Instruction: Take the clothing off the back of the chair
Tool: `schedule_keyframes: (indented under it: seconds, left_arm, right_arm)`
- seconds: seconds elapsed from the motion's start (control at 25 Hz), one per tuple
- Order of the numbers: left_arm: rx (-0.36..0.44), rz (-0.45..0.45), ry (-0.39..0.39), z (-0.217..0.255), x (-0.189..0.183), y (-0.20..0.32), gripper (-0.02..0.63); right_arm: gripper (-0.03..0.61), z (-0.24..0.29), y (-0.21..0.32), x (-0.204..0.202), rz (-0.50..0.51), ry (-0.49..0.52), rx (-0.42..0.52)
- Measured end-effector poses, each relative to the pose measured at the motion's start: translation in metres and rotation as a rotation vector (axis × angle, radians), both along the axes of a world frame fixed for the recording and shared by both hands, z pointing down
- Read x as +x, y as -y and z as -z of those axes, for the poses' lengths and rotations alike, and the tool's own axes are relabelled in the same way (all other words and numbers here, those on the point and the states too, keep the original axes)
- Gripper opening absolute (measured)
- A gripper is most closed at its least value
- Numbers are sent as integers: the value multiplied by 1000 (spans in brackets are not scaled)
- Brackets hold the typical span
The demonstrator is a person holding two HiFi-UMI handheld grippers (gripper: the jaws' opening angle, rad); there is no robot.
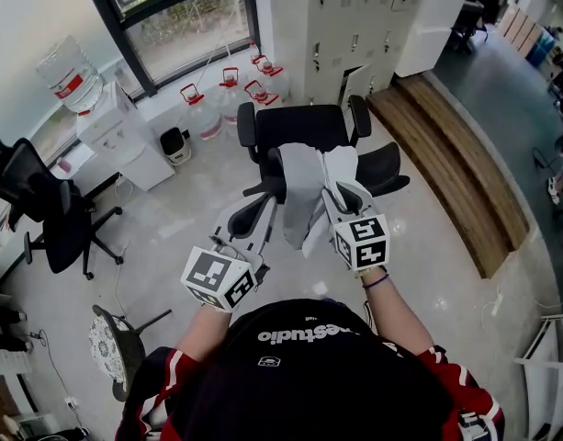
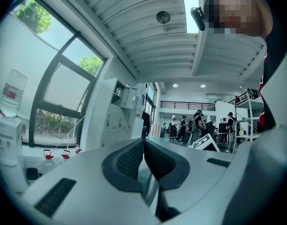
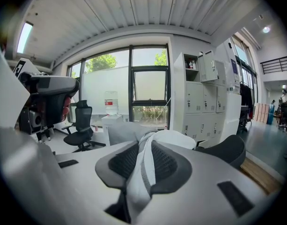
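Hanging over the back of the black office chair [image 1: 295, 129], the pale grey-white clothing [image 1: 302, 196] falls in folds down the side nearest the person. The right claw [image 1: 336, 191] is clamped on it. In the right gripper view a band of the cloth runs up between the two dark pads, pinched tight, and bunches over the chair back beyond. The left claw [image 1: 261, 211] is held close beside the garment's left edge, though the head view does not settle whether it touches. In the left gripper view its pads meet at the tips with nothing between them. Behind the chair stand white lockers [image 1: 354, 16]. A water dispenser [image 1: 116, 127] and a second black chair [image 1: 51, 214] sit off to the left by the window.
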State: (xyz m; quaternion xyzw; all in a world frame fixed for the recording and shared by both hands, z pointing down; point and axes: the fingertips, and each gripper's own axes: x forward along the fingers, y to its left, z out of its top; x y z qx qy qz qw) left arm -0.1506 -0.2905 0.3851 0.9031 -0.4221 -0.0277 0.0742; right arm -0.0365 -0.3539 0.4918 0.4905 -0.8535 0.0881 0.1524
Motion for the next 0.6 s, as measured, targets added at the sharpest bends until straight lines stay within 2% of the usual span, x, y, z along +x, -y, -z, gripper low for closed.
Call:
schedule_keyframes:
  seconds: [0.6]
  left_arm:
    - [-5, 6, 6, -1, -1, -5, 28]
  right_arm:
    - [97, 3, 0, 0, 14, 21, 3]
